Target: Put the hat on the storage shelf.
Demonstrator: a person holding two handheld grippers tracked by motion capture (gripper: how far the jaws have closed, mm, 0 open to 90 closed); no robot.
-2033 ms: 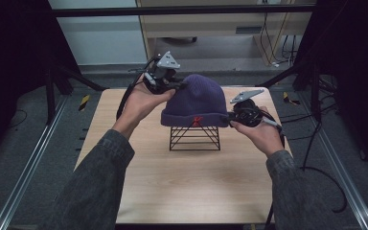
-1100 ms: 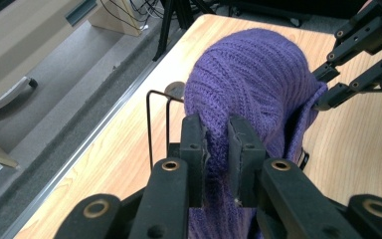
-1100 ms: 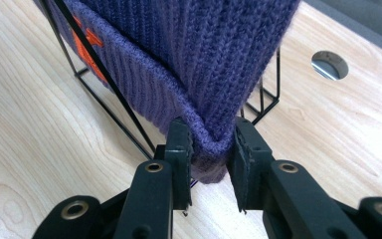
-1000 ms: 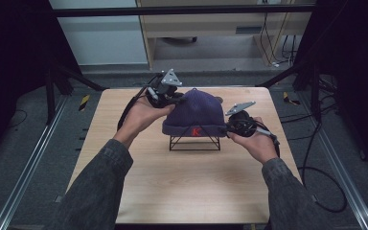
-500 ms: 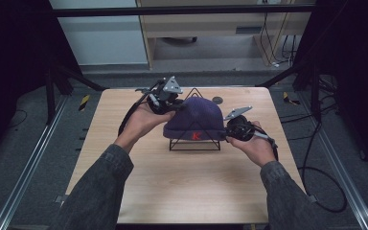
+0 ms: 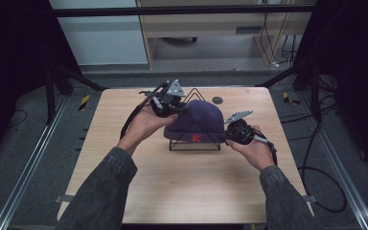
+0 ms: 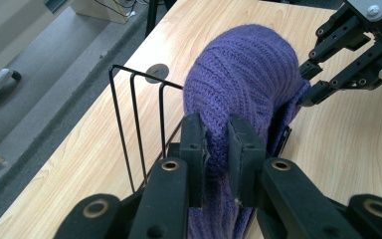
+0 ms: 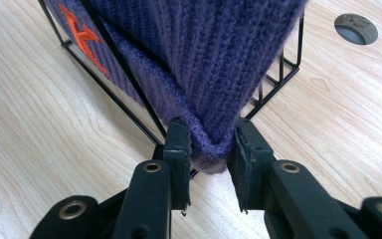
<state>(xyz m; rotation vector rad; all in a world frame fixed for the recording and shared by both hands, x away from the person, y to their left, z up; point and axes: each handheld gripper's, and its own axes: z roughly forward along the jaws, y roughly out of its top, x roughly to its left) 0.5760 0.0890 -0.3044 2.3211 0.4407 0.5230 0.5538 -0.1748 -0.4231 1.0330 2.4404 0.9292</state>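
Purple knit beanie (image 6: 199, 120) sits draped over a black wire rack (image 6: 194, 143) near the middle of the wooden worktop (image 6: 182, 187), its orange letter K facing the person. Seen from the high view, the rack's triangular end frame rises in front of the hat, with its apex showing above the crown.

On the hat's left side, the left hand-held gripper (image 7: 218, 144) is clamped on a fold of the ribbed cuff, the wool bunched between its two black jaws. In the left gripper view the rack's upright wires stand just left of the hat, and a round grey grommet (image 7: 157, 71) lies in the worktop beyond them.

At the hat's right end, the right hand-held gripper (image 8: 210, 149) is closed on the lower corner of the cuff, with the knit pinched between the pads and hanging just above the wood. The rack's base wire passes just beside the left jaw in the right gripper view.

Both forearms wear dark denim sleeves (image 6: 105, 191).
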